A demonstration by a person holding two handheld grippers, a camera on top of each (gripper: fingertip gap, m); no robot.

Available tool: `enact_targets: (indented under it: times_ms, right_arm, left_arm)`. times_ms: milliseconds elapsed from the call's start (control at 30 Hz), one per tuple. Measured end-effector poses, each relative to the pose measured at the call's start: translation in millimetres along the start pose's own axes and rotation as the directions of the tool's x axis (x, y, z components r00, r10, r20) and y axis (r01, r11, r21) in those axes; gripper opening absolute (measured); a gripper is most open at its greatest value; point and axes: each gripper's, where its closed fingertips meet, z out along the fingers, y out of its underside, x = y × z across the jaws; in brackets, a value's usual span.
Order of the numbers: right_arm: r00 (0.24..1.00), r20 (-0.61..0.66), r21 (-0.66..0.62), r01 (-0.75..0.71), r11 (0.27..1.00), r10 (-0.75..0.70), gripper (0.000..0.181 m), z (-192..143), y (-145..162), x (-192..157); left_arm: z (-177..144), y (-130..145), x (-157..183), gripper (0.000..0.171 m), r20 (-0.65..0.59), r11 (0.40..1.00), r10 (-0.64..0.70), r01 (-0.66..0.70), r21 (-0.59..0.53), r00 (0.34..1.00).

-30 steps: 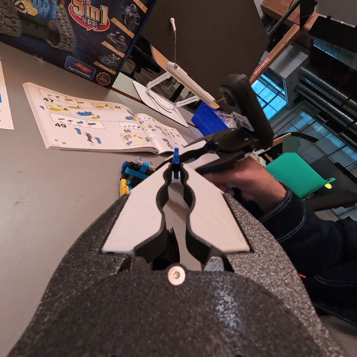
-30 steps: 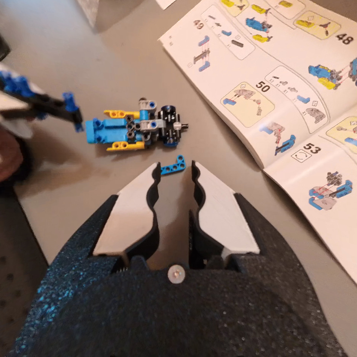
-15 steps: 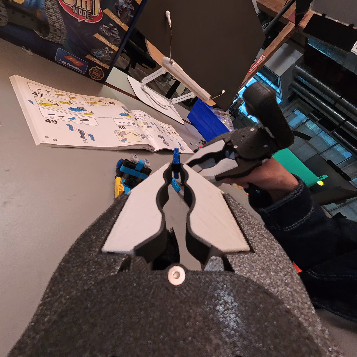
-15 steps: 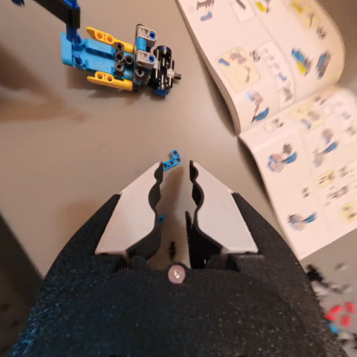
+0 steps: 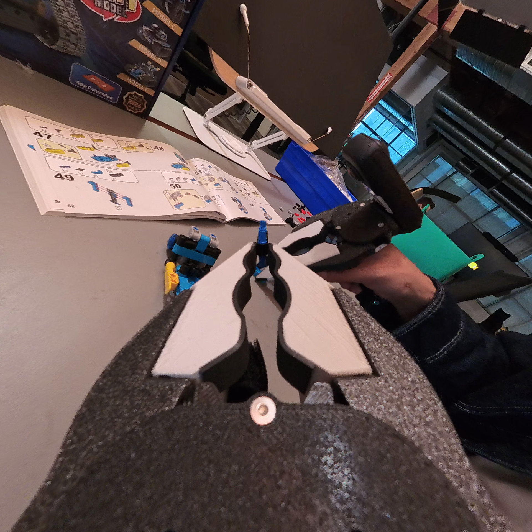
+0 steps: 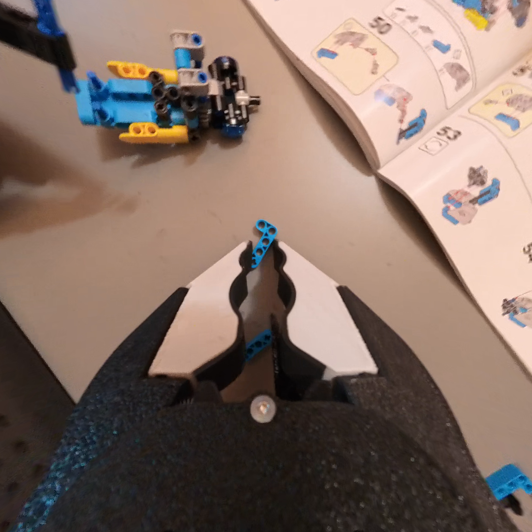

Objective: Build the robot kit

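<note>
Two claws, both clamped: left claw [image 5: 262, 250] pinching blue pin [image 5: 262, 230]; right claw [image 6: 261, 248] pinching blue L-beam [image 6: 263, 245].

A dark printed box [image 5: 95, 43] was cut off by the top-left edge. The open instruction booklet [image 6: 431, 95] ran off the right edge, blurred. Small red and black pieces [image 5: 298, 214] were too small to identify.

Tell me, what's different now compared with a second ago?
The right gripper moved up to the small blue L-shaped piece lying on the table and closed on it. The left gripper still pinches its blue pin; the half-built model and instruction booklet lie unmoved.
</note>
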Motion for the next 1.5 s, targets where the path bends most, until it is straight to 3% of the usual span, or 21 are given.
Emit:
enact_targets:
  times_ms: [200,267,300,367,400,567,700,867,1267,1500]
  right_arm:
    - [0.983,0.027,0.051,0.178,0.983,-0.179,0.007,-7.6,-4.7,2.0]
    - [0.985,0.08,0.207,0.135,0.969,-0.154,0.007,-32.0,-25.2,5.3]
    - [0.969,0.175,0.318,0.11,0.942,-0.172,0.007,-51.0,-38.0,-3.1]
    - [0.849,0.401,0.542,0.082,0.836,-0.343,0.007,-98.3,-53.2,-41.2]
    - [0.786,0.464,0.584,0.075,0.809,-0.408,0.007,-110.9,-51.0,-55.3]
    - [0.68,0.471,0.554,0.268,0.788,-0.562,0.007,-95.1,-18.1,-76.0]
    - [0.633,0.453,0.506,0.397,0.766,-0.627,0.007,-90.4,6.0,-82.1]
    - [0.618,0.484,0.508,0.378,0.774,-0.62,0.007,-88.1,15.8,-84.1]
    - [0.625,0.422,0.519,0.428,0.74,-0.657,0.007,-90.6,11.9,-81.5]
    - [0.593,0.515,0.485,0.393,0.781,-0.618,0.007,-82.5,18.5,-87.8]
  left_arm:
    - [5.2,11.3,23.5,0.007,-0.106,0.996,0.064,-0.07,-0.06,0.992]
    - [7.4,18.4,34.7,0.007,-0.16,0.991,0.089,-0.104,-0.09,0.983]
    - [8.7,22.6,38.0,0.007,-0.175,0.986,0.103,-0.123,-0.108,0.979]
    - [11.6,33.6,47.3,0.007,-0.218,0.973,0.133,-0.169,-0.156,0.967]
    - [13.5,40.4,52.0,0.007,-0.235,0.961,0.165,-0.21,-0.181,0.958]
    - [18.5,70.1,73.1,0.007,-0.307,0.856,0.378,-0.455,-0.244,0.874]
    - [20.6,86.9,75.9,0.006,-0.334,0.799,0.43,-0.526,-0.291,0.839]
    - [20.3,97.7,79.4,0.006,-0.369,0.768,0.437,-0.554,-0.321,0.82]
    - [23.4,99.6,77.5,0.007,-0.36,0.755,0.454,-0.567,-0.33,0.815]
    - [23.0,105.0,75.5,0.005,-0.358,0.724,0.48,-0.592,-0.354,0.801]
